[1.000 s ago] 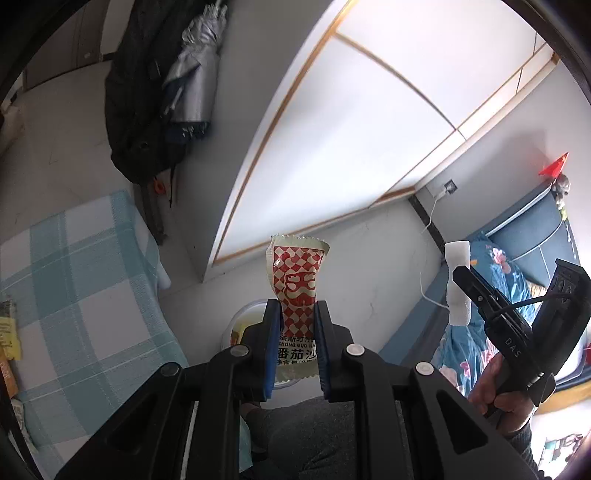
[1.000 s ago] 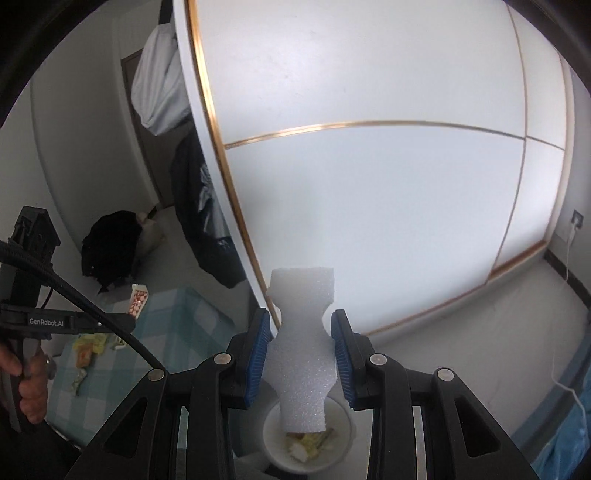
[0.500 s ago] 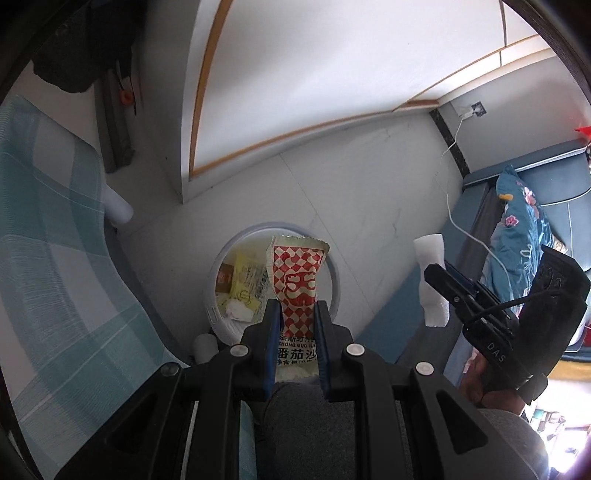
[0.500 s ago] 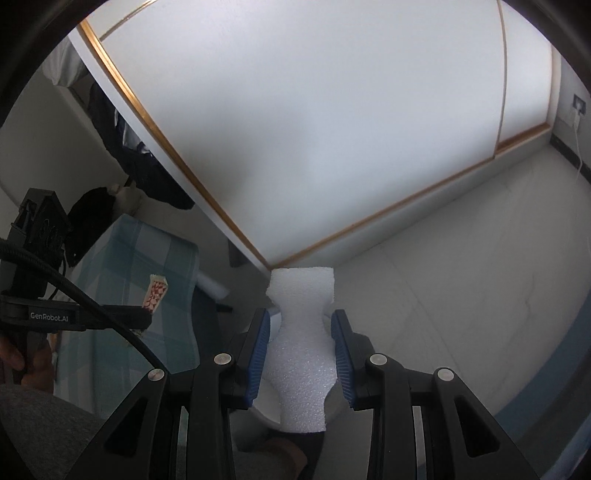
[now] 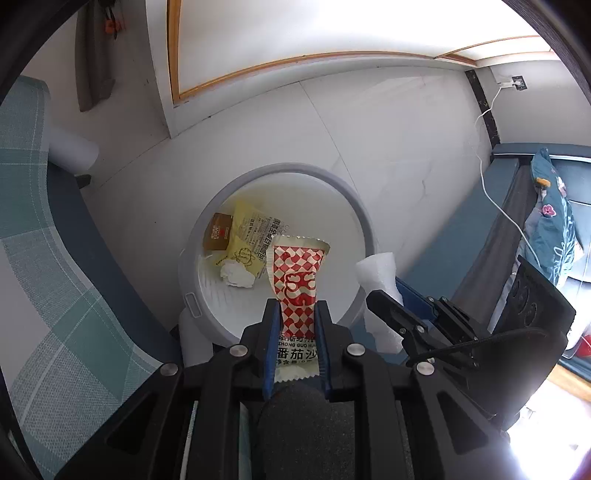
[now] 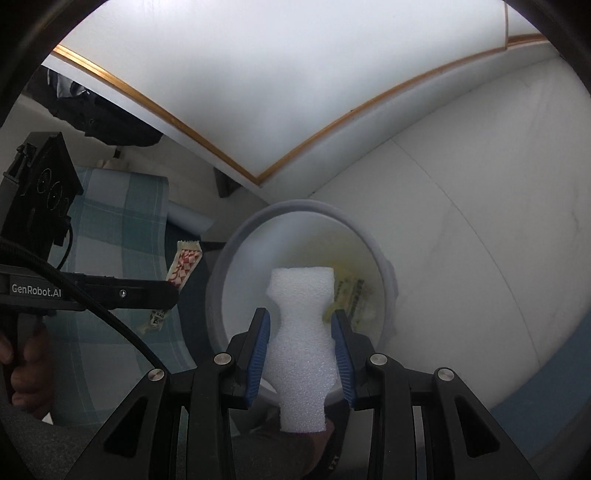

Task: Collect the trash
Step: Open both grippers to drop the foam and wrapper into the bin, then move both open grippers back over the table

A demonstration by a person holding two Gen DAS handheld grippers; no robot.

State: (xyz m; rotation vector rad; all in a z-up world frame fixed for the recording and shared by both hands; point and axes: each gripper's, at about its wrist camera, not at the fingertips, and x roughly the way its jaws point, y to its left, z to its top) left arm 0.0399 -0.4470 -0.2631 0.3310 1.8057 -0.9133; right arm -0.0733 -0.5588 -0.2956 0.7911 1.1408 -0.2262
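Observation:
My left gripper (image 5: 295, 314) is shut on a red-and-white checkered sauce packet (image 5: 297, 277) and holds it above the white round trash bin (image 5: 365, 229) on the floor. The bin holds a yellow wrapper (image 5: 251, 230), a brown packet (image 5: 218, 232) and crumpled white paper (image 5: 236, 275). My right gripper (image 6: 300, 321) is shut on a white foam piece (image 6: 301, 332) over the same bin (image 6: 221, 266). The right gripper and foam (image 5: 376, 273) show at the bin's right side in the left wrist view. The left gripper with the packet (image 6: 184, 266) shows left of the bin in the right wrist view.
A table with a teal checkered cloth (image 5: 40, 258) stands left of the bin. A white wardrobe with gold trim (image 5: 295, 29) is behind. A blue sofa edge (image 5: 517, 221) with a floral cushion and a white cable lies to the right.
Both grippers tilted downward and moved over the bin, which now fills the middle of both views. Both keep their hold on the packet and the foam.

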